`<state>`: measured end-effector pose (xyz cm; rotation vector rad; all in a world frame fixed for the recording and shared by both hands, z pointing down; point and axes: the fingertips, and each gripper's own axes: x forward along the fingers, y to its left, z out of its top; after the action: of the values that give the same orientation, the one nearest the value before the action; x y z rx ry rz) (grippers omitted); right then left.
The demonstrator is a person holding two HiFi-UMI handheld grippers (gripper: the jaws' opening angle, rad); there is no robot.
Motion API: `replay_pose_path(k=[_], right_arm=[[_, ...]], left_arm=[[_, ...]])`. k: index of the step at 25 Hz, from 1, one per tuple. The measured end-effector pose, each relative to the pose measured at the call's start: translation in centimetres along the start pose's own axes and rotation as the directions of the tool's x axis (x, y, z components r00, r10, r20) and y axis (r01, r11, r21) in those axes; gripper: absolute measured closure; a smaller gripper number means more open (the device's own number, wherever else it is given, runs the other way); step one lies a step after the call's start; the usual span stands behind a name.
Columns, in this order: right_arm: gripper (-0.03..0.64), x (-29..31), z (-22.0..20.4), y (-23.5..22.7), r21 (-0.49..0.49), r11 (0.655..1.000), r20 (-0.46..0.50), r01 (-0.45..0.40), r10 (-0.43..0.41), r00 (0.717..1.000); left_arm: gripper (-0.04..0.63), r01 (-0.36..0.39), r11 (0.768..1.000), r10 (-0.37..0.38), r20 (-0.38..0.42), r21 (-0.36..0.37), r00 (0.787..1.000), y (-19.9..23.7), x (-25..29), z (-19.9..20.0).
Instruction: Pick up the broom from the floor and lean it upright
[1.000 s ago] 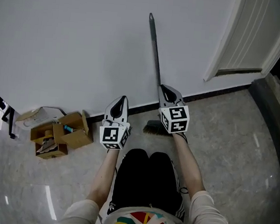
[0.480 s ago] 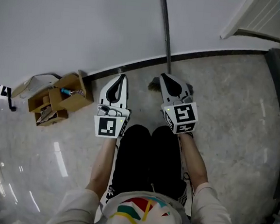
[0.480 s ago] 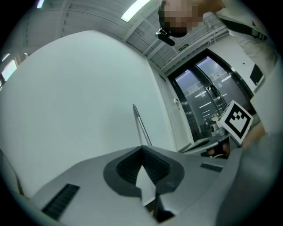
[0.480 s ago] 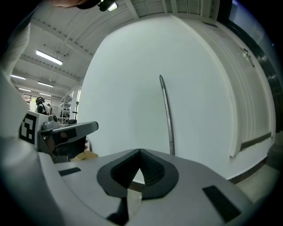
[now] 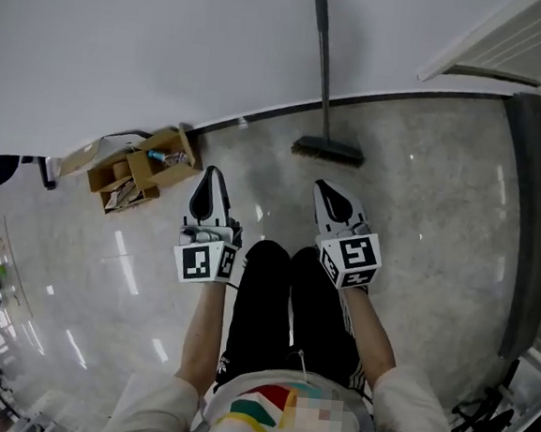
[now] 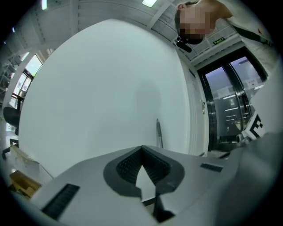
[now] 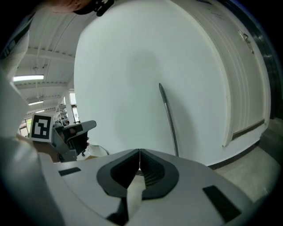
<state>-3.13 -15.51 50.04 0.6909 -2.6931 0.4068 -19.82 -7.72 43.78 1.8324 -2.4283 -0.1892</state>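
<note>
as the broom (image 5: 320, 83) stood with its long handle running up the wall (image 5: 154, 40) and its brush head (image 5: 328, 151) on the floor (image 5: 422, 205) by the baseboard, it lay straight ahead of my right gripper (image 5: 324, 187), apart from it, my left gripper (image 5: 210, 173) farther off. both had jaws pressed together on nothing. cardboard box (image 5: 143, 166) sat off left, door frame (image 5: 497, 51) off right, nothing stood between; the lean looked done, by my reckoning.
</note>
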Motion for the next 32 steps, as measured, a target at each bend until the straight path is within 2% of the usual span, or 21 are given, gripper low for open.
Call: replay_pose_path(k=[4,9,12,15,17,19,26,32], right_arm=[[0.603,-5.8,7.7,3.8,0.039,0.999,-0.037,0.027,-0.026,0.999],[0.603,-14.3,21.0,8.1,0.117,0.991,-0.015,0.062,-0.061,0.998],[0.603,-18.4,27.2,9.8,0.092,0.993,0.035,0.074,-0.078,0.996],[0.603,-21.6,31.0,11.0,0.085,0.992,0.123,0.088,-0.098,0.988],[0.603,-22.9,31.7,11.4,0.107,0.99,0.167,0.092,-0.109,0.98],[0.603,-23.4,31.5,11.6,0.125,0.988,0.176,0.096,-0.117,0.977],[0.603,-26.7,30.9,14.7,0.163,0.984,0.195,0.068,-0.1,0.976],[0.603,-28.7,30.9,15.9,0.115,0.989,0.236,0.097,-0.122,0.964]], left_arm=[[0.549,0.037,0.999,-0.038,-0.045,-0.019,0.998,-3.7,-1.5,9.5],[0.549,0.108,0.993,-0.111,-0.085,-0.042,0.99,-9.4,-3.7,23.5],[0.549,0.153,0.987,-0.156,-0.054,-0.057,0.986,-12.2,-4.5,29.8],[0.549,0.219,0.971,-0.216,0.04,-0.093,0.975,-14.1,-5.3,34.2],[0.549,0.269,0.961,-0.262,0.094,-0.07,0.961,-15.0,-5.5,35.7],[0.549,0.281,0.958,-0.274,0.106,-0.059,0.956,-15.2,-5.5,36.2],[0.549,0.284,0.957,-0.279,0.084,-0.056,0.957,-15.5,-9.9,35.8],[0.549,0.322,0.946,-0.32,0.073,-0.032,0.945,-16.9,-13.0,35.8]])
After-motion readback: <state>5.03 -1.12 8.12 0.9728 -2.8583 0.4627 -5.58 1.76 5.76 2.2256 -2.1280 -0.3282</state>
